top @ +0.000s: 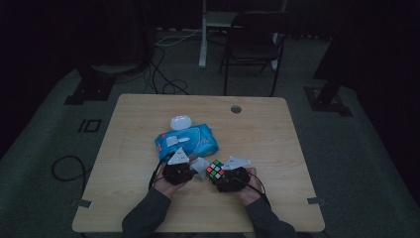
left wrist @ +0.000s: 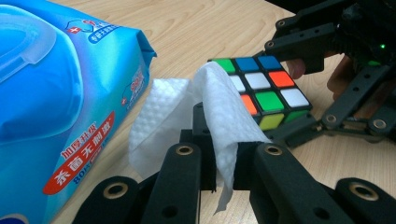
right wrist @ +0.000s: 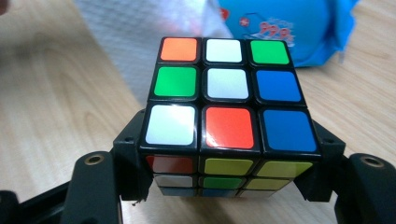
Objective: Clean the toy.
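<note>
Wiping looks like the step in hand: the left gripper [left wrist: 224, 154] has its jaws pinched nearly together on a white wet wipe [left wrist: 219, 105], whose free end drapes against the near face of the puzzle cube [left wrist: 266, 88]. The right gripper [right wrist: 224, 186] stands about half open, its jaws clamped on the cube's two sides, holding it near the table's [top: 277, 129] front edge at about 6 o'clock from the blue wipes pack [top: 187, 140]. A round white lid [top: 181, 122] lies at 12 o'clock from the pack.

Judging from here, the thin wipe could slide out of the left jaws if it drags on a sticker edge, since only a fold is caught. Pushing hard sideways could also twist a layer of the cube or lever it out of the right jaws, which grip only its lower part.
</note>
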